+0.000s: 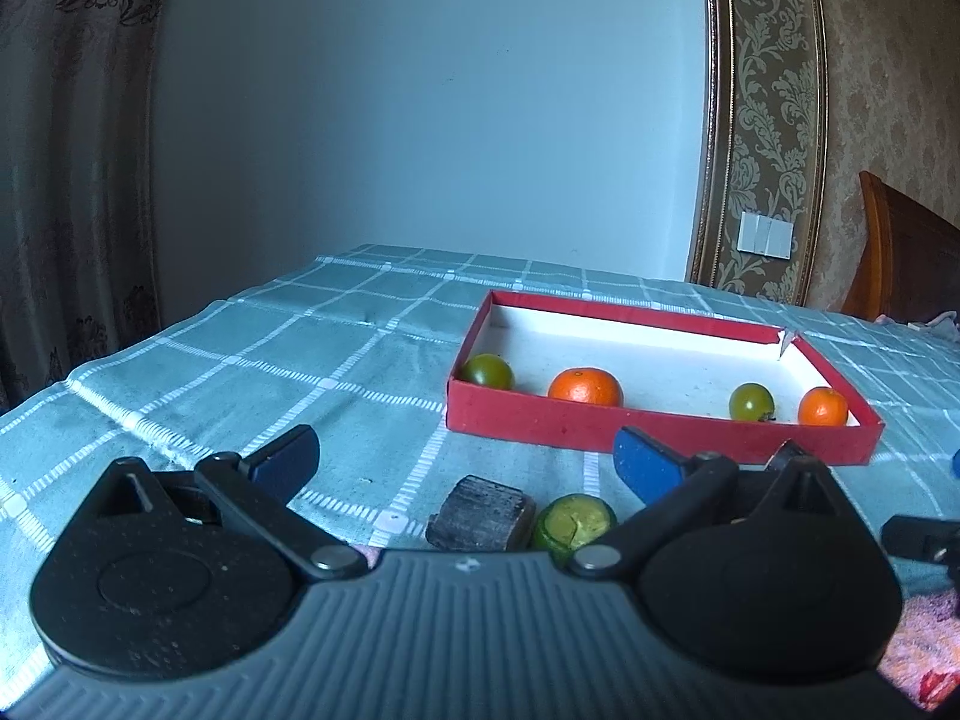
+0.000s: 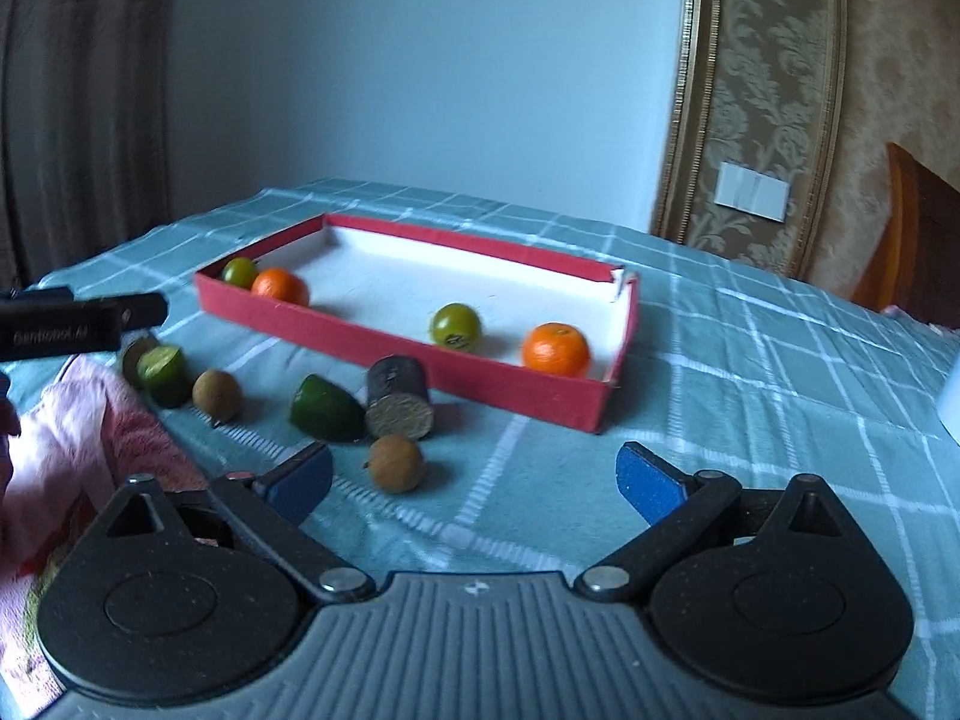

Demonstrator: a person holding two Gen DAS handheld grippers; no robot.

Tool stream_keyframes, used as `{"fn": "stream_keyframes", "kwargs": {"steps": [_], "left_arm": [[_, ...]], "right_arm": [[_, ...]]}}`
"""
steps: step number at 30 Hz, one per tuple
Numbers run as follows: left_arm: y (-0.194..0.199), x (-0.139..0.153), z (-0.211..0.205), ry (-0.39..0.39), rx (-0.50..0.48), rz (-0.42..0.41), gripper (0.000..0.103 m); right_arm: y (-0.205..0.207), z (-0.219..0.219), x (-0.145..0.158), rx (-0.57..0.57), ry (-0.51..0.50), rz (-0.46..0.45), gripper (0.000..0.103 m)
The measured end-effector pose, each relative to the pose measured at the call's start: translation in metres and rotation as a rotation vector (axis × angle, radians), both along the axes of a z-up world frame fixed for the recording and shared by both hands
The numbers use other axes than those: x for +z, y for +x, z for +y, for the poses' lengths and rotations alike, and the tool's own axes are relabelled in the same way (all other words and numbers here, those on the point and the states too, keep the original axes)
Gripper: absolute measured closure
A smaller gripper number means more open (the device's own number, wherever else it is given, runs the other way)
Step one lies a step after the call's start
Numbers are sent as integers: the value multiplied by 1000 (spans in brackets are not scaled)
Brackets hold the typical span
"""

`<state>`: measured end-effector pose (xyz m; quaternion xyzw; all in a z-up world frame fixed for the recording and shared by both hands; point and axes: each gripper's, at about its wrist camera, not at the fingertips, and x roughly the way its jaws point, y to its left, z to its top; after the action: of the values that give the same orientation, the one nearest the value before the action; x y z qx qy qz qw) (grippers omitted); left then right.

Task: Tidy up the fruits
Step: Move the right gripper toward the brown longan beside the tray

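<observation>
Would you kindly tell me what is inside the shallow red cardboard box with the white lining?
The red cardboard box holds two orange tangerines and two green round fruits. The near wall hides the floor strip just behind it.

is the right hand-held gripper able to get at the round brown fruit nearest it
Probably yes: the right hand-held gripper is open, and the round brown fruit lies on the checked cloth just ahead, apart from the dark cylinder, nothing between.
</observation>
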<state>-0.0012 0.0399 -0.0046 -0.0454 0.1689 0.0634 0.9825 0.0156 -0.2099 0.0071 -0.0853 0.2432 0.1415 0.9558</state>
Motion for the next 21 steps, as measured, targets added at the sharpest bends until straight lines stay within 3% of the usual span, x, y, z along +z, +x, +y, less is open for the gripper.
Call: {"fn": "stream_keyframes", "kwargs": {"steps": [2,4,13,21], "left_arm": [[0,0,0,-1,3,-1,0],[0,0,0,-1,2,-2,0],[-1,1,1,-7,0,-8,0],[-1,1,1,-6,0,-6,0]], "right_arm": [[4,5,-5,21,-8,24,31],[8,8,-10,42,-4,55,41],[18,17,-17,68,-7,74,58],[24,19,-17,68,4,81,67]]}}
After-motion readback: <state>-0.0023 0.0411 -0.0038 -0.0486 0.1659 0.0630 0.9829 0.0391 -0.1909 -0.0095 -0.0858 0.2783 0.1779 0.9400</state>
